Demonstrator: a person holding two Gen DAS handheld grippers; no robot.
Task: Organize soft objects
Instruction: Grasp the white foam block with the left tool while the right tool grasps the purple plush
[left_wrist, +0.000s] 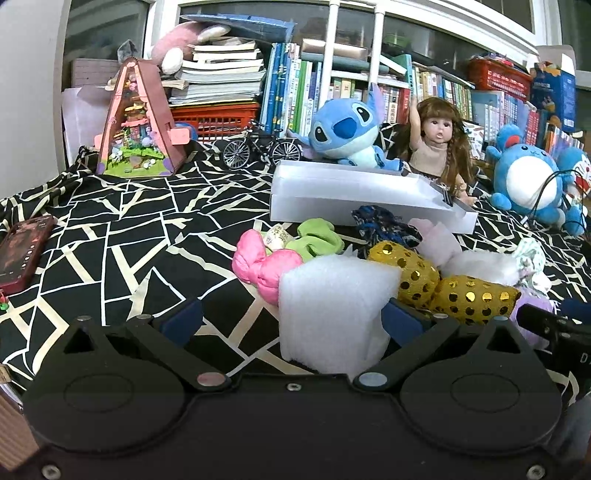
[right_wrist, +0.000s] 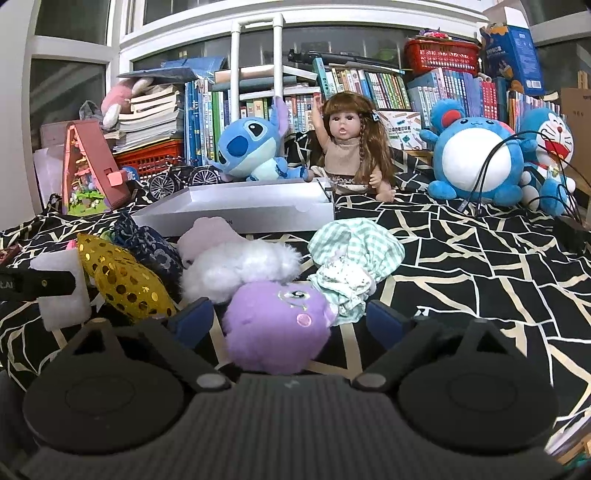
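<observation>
1. lying left of the pile, a phone (left_wrist: 23, 251) rests on the patterned cloth (left_wrist: 147, 221), well away from the work; leave it alone.
2. left gripper (left_wrist: 291, 321): its fingers (left_wrist: 183, 317) are spread, with a white foam block (left_wrist: 332, 310) standing between them, against the right finger and clear of the left. centre the block before squeezing, and close only until the foam just gives.
3. mid pile: a pink bow (left_wrist: 264, 267), green bow (left_wrist: 317, 240), gold sequin bow (right_wrist: 122, 277) and white fluffy piece (right_wrist: 240, 266) crowd together in front of the white box (right_wrist: 240, 210), which looks the likely place for them.
4. right gripper (right_wrist: 290, 321): fingers wide, either side of a purple plush (right_wrist: 277, 325); neither pad visibly presses it. close on the round body evenly, so it does not squirt out.
5. the checked cloth (right_wrist: 351, 258) touches the plush on its right; lift straight up to avoid dragging it along.
</observation>
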